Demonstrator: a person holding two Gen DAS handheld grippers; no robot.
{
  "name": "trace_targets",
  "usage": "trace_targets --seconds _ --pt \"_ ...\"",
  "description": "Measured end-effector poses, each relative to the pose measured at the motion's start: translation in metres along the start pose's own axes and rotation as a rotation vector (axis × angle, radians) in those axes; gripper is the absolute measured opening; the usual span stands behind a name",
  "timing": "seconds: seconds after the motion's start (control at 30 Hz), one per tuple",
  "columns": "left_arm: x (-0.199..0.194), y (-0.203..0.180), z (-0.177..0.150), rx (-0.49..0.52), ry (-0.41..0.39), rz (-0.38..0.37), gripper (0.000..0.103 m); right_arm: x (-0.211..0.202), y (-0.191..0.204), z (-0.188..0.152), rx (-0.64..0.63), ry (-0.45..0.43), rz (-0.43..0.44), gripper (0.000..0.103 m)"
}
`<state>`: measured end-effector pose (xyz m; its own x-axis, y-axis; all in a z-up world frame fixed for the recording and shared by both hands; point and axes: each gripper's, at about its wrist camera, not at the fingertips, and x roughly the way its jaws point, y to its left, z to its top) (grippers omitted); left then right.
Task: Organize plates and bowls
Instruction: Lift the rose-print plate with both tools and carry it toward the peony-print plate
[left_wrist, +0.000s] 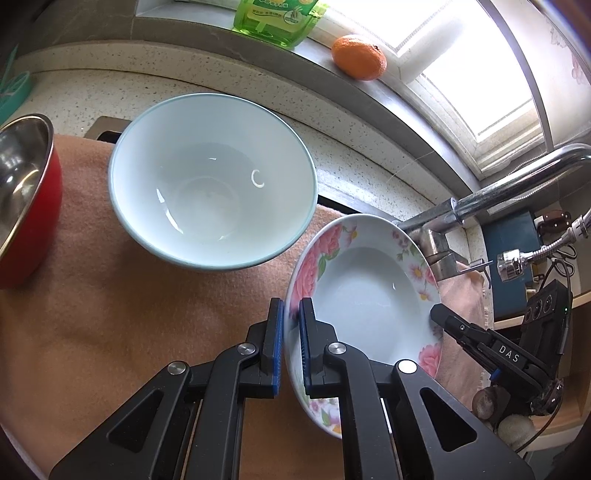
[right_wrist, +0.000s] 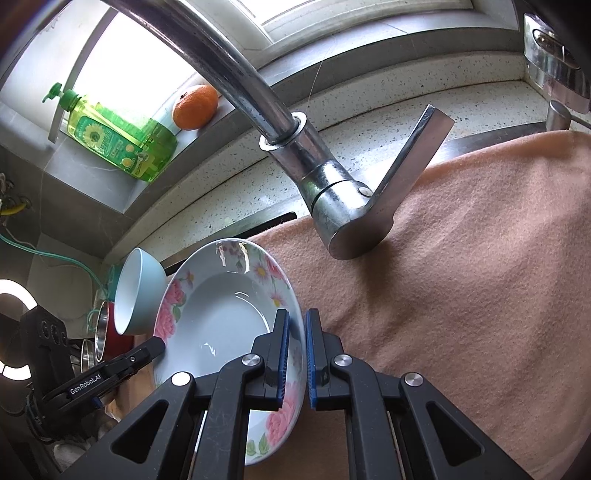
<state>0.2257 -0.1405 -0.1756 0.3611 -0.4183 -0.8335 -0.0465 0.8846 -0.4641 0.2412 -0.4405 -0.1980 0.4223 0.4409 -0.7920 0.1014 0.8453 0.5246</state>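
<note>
A deep white plate with pink flowers (left_wrist: 365, 295) (right_wrist: 218, 310) is held between both grippers over a peach towel (left_wrist: 122, 325) (right_wrist: 461, 277). My left gripper (left_wrist: 291, 306) is shut on the plate's left rim, its blue pads clamping the edge. My right gripper (right_wrist: 295, 317) is shut on the opposite rim; its black fingers (left_wrist: 448, 323) also show in the left wrist view. A pale blue bowl (left_wrist: 210, 177) (right_wrist: 138, 291) sits on the towel behind the plate. A red bowl with a steel inside (left_wrist: 26, 195) (right_wrist: 107, 332) stands further left.
A chrome tap (right_wrist: 321, 184) (left_wrist: 480, 199) arches over the towel just behind the plate. On the window sill stand a green soap bottle (right_wrist: 122, 144) (left_wrist: 277, 18) and an orange (right_wrist: 195, 107) (left_wrist: 358, 57). A speckled stone counter (left_wrist: 184, 92) runs along the back.
</note>
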Motion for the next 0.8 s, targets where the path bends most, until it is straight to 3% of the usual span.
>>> trace_targets --seconds 0.8 --pt "-0.019 0.003 -0.016 -0.002 -0.01 -0.011 0.007 -0.019 0.008 -0.011 -0.012 -0.006 0.006 0.008"
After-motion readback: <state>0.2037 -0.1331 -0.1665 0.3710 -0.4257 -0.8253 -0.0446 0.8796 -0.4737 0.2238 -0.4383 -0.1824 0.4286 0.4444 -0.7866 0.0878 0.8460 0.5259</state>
